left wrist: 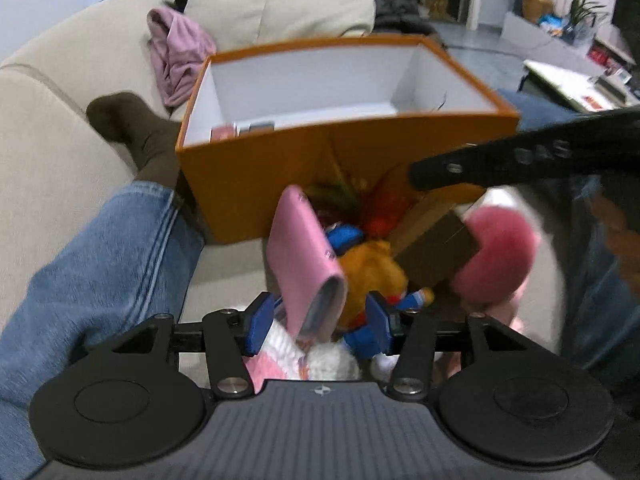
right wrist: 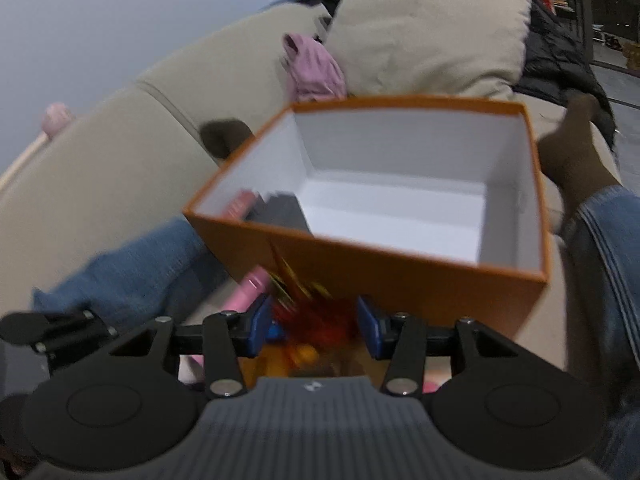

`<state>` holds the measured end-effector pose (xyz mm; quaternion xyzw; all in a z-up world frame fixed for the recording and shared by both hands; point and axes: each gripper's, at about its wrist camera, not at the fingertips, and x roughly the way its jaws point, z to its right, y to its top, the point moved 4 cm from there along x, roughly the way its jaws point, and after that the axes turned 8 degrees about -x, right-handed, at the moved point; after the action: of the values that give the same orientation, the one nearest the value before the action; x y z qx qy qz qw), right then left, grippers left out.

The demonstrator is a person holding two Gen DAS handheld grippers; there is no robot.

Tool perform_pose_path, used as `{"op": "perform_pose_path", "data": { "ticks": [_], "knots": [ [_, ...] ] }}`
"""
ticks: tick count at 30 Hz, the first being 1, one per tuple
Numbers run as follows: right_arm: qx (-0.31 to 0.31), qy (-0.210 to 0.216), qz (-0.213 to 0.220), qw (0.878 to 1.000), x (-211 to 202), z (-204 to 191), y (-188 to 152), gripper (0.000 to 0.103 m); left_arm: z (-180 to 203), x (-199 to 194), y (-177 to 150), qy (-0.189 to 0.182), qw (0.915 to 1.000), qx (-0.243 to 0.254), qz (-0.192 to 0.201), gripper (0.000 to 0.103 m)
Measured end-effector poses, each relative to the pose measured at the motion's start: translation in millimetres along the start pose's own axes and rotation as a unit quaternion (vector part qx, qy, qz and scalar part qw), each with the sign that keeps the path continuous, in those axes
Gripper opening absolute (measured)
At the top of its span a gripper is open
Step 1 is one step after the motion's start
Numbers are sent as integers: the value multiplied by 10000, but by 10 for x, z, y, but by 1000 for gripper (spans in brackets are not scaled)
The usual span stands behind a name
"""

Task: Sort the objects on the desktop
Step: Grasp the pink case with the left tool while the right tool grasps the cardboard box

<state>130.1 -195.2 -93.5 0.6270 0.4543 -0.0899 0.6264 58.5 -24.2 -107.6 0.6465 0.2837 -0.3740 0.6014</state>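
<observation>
On the beige sofa (left wrist: 60, 184), between the person's legs, the orange box (left wrist: 340, 148) stands open-topped to take the sorted clutter heaped before it, where the left gripper (left wrist: 320, 316) straddles a pink case (left wrist: 304, 248), jaws open, and the right gripper (right wrist: 314, 322) hovers, apparently gripping nothing

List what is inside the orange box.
Inside the orange box: a pink item and a grey item in one corner, the rest bare white floor. The near wall hides part of the floor.
</observation>
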Motion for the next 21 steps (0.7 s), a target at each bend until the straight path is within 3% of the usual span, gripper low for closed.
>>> {"op": "perform_pose_path", "data": {
  "ticks": [3, 6, 11, 16, 18, 21],
  "knots": [
    [-123, -47, -29, 9999, -40, -5, -139, 50, 7, 87, -32, 148, 9999, 59, 26, 57],
    [-299, -88, -2, 9995, -65, -47, -213, 50, -25, 152, -46, 170, 9998, -32, 28, 41],
    [-152, -335, -107, 9993, -75, 22, -275, 50, -82, 121, -44, 53, 9995, -241, 188, 30],
    [859, -40, -391, 9955, -45, 249, -308, 57, -158, 43, 10, -36, 9985, -485, 253, 21],
    [1624, 251, -543, 9849, 2, 405, -322, 71, -221, -42, 60, -76, 9973, -653, 336, 20],
    [2447, 616, -803, 9643, 97, 559, -330, 70, -298, -184, 155, -134, 9957, -789, 463, 19]
  ]
}}
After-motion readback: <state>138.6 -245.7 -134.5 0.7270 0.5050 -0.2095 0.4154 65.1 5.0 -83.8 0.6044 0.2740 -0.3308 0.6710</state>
